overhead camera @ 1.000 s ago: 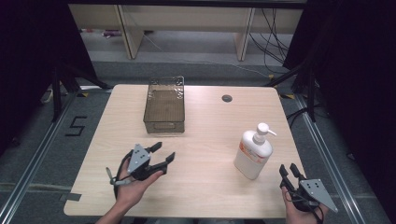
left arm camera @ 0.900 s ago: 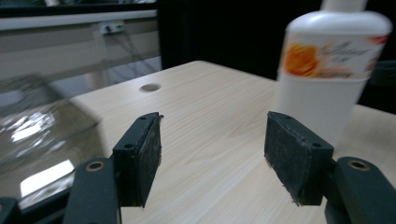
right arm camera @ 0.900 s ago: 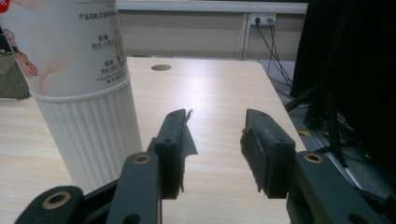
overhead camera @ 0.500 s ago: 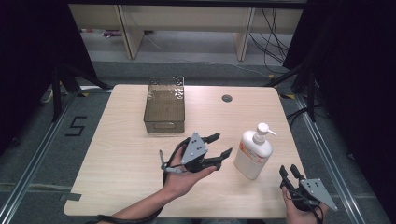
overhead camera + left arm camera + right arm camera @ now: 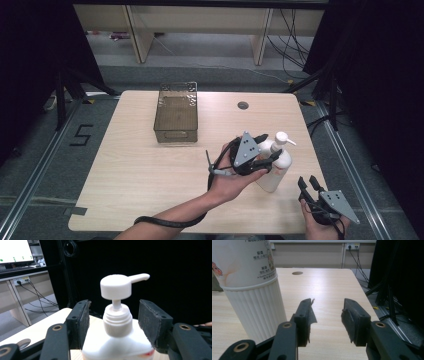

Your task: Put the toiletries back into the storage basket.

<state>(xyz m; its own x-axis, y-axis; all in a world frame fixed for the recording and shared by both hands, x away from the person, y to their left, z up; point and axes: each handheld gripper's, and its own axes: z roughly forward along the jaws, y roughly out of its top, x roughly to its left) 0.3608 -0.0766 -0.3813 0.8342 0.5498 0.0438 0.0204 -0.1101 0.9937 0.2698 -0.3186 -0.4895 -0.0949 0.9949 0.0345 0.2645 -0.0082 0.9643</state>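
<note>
The pump bottle (image 5: 276,167) is standing upright on the right part of the table (image 5: 150,175), a little in front of the small round hole (image 5: 243,105). Compared with one second ago, the left gripper (image 5: 267,150) has been carried from the left front area of the table across to this bottle, and it is now placed around the bottle's upper part. In the left gripper view, the white collar below the pump head (image 5: 117,286) is seen between the two black pads (image 5: 82,322), with a gap on each side, so the bottle is not yet pressed. The jaws have just been closing, with the neck of the bottle (image 5: 117,322) between them, but they are still apart from it.

The right gripper (image 5: 310,184) is kept low at the front right corner of the table. Its jaws are standing wide and nothing is held between them; in the right gripper view the ribbed base of the bottle (image 5: 254,312) is seen just beside its left jaw (image 5: 305,315).

The wire basket (image 5: 176,112) is left untouched at the far side, well apart from the bottle.

It is judged that the approach is finished and the grasp is in hand: only a little more closing is needed before the bottle can be lifted.
</note>
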